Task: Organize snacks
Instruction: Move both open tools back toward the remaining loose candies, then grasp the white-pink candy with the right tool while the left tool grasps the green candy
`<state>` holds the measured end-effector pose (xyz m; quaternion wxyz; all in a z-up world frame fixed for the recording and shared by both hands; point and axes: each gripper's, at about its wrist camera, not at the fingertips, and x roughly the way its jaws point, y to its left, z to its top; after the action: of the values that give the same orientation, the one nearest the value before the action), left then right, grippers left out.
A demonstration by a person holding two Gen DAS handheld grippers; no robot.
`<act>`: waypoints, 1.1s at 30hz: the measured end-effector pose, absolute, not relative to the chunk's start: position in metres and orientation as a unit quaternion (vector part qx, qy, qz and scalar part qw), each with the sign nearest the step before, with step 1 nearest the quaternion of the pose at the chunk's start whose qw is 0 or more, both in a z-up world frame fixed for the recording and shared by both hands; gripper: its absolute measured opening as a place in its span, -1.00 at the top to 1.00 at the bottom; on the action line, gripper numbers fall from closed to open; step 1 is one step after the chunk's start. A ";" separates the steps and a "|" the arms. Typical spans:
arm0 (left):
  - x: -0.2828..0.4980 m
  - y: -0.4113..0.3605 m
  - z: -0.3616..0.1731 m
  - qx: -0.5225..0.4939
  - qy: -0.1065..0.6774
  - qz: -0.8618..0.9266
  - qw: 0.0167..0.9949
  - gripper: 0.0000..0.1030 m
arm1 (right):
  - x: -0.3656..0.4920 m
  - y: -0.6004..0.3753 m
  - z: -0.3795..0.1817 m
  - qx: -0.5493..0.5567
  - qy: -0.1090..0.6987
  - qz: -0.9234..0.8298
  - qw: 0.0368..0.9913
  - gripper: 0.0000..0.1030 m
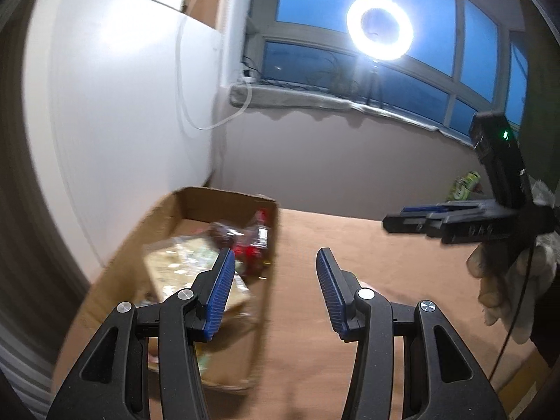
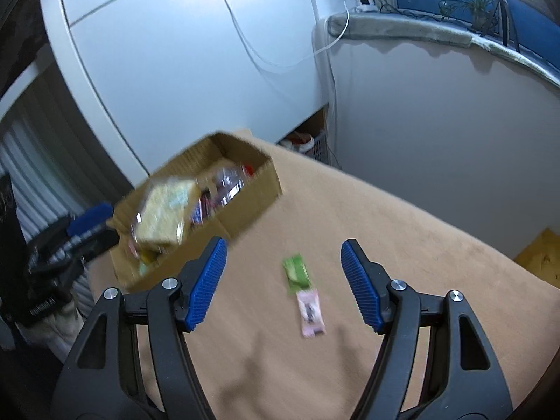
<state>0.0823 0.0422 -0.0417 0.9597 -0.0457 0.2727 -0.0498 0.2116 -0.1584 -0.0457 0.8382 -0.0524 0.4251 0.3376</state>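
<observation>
An open cardboard box (image 1: 175,210) stands on the brown table (image 1: 350,245) and holds several snacks: a pale yellow packet (image 1: 175,262) and red and clear wrappers (image 1: 252,238). My left gripper (image 1: 274,262) hovers open at the box's right wall, with nothing between its fingers. In the right wrist view a green packet (image 2: 295,273) and a pink packet (image 2: 309,313) lie on the table (image 2: 385,227), just beyond my open, empty right gripper (image 2: 284,246). The box (image 2: 224,210) sits to their left. A gloved hand (image 1: 507,280) carries the right gripper (image 1: 399,218).
A white cabinet (image 1: 122,105) rises behind the box. A ring light (image 1: 379,28) on a tripod shines by the window sill (image 1: 315,98). A green-and-white packet (image 1: 465,185) lies at the table's far right. A basket (image 2: 311,143) sits beyond the table edge. The left gripper (image 2: 87,227) shows, blurred, left of the box.
</observation>
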 end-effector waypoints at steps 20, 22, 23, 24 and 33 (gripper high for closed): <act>0.149 -0.038 -0.098 -0.051 0.378 -0.111 0.918 0.44 | 0.205 -0.159 -0.132 -0.151 0.461 0.371 0.792 0.18; 0.158 -0.041 -0.105 -0.054 0.388 -0.112 0.913 0.49 | 0.207 -0.160 -0.135 -0.154 0.458 0.370 0.793 0.21; 0.163 -0.041 -0.109 -0.059 0.394 -0.111 0.911 0.49 | 0.207 -0.161 -0.136 -0.153 0.459 0.372 0.792 0.25; 0.166 -0.040 -0.113 -0.063 0.398 -0.111 0.908 0.49 | 0.208 -0.161 -0.138 -0.150 0.460 0.375 0.791 0.27; 0.190 -0.038 -0.138 -0.072 0.434 -0.094 0.893 0.49 | 0.207 -0.154 -0.145 -0.164 0.455 0.376 0.790 0.55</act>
<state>0.1897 -0.0377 -0.1381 0.8929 -0.0724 0.4343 -0.0945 0.2073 -0.1545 -0.1446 0.7902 -0.1643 0.4555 0.3758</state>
